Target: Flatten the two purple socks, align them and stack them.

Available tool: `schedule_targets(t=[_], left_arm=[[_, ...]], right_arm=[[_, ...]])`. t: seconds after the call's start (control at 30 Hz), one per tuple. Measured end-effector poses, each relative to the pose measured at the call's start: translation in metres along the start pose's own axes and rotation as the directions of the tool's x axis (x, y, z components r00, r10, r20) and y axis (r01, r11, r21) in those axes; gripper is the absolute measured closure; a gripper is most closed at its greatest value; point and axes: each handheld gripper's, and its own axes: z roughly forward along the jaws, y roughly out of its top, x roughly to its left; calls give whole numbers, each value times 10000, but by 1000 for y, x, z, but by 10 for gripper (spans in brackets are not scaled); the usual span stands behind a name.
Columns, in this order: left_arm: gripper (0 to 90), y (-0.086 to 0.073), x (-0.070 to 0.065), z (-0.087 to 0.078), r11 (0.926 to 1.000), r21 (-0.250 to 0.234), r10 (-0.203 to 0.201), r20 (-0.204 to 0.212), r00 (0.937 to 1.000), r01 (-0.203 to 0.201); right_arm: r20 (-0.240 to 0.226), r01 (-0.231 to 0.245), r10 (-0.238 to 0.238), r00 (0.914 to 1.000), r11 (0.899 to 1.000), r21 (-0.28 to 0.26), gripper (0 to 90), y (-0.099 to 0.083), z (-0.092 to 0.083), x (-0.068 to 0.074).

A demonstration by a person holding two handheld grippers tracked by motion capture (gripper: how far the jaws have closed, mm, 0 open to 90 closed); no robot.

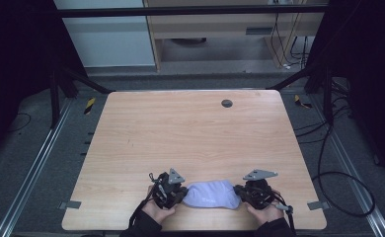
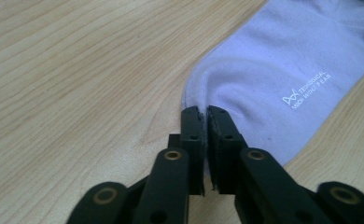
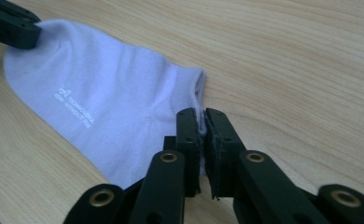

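A pale lavender sock [image 1: 211,194] with small white lettering lies flat near the front edge of the wooden table [image 1: 190,133]. My left gripper [image 1: 176,191] is shut on the sock's left end, and in the left gripper view the jaws pinch the rounded edge of the sock [image 2: 283,70] at the gripper's tip [image 2: 203,112]. My right gripper [image 1: 244,192] is shut on the right end; the right gripper view has its jaws closed on the sock [image 3: 96,102] by the cuff opening, at the gripper's tip [image 3: 202,114]. The left gripper's jaw also shows at that view's top left corner.
A small dark round grommet [image 1: 226,103] sits near the table's far edge. Metal rails and cables run along the floor on both sides. A cabinet stands behind the table.
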Motion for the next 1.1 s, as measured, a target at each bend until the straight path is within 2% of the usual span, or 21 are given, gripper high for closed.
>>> schedule_targets(t=[0.07,0.13,0.23,0.3,0.37,0.4,0.47,0.53,0.67,0.77,0.83,0.9,1.0,1.1], left_arm=[[710,0,0,-4,9998,-187,59,-87,9999,-60],[676,3,-1,-9,9987,-510,82,-113,9999,-88],[668,8,-7,-13,9933,-1134,191,-157,9997,-207],[690,10,-12,-8,9911,-1274,391,-55,9992,-395],[731,9,-16,1,9929,-938,713,-176,9973,-727],[755,8,-17,5,9937,-780,790,-174,9967,-802],[781,4,-17,15,9956,-367,860,-163,9962,-866],[789,1,-17,16,9947,-403,935,-159,9955,-941],[780,2,-14,12,9951,-567,805,-88,9967,-809],[702,4,-8,0,9909,-1228,559,-3,9984,-556],[656,5,-2,-9,9847,-1680,442,-107,9990,-454],[613,5,9,-19,9766,-2136,213,-194,9996,-250],[548,2,25,-28,9697,-2443,-82,-427,9991,-25],[469,-2,42,-32,9681,-2501,-300,-659,9974,126]], right_arm=[[82,186,-184,9998,9995,-262,746,-1,-1,1],[31,368,-367,9993,9970,-678,730,0,-4,2],[-96,545,-563,9984,9890,-1372,719,3,-7,5],[-370,678,-745,9965,9854,-1563,777,4,-5,9],[-807,699,-816,9934,9878,-1390,837,3,1,11],[-884,812,-914,9919,9903,-1125,865,1,5,13],[-748,1071,-1127,9908,9914,-756,885,-1,13,13],[-659,1094,-1120,9915,9931,-416,897,-4,18,10],[-787,873,-904,9928,9953,-416,866,-6,18,5],[-928,610,-704,9932,9931,-999,773,-4,11,1],[-716,495,-610,9956,9871,-1521,733,-2,4,-7],[-411,28,-114,9991,9791,-2036,702,-2,-7,-19],[32,-311,330,9995,9667,-2540,649,-5,-17,-36],[371,-531,657,9971,9604,-2733,587,-9,-23,-50]])
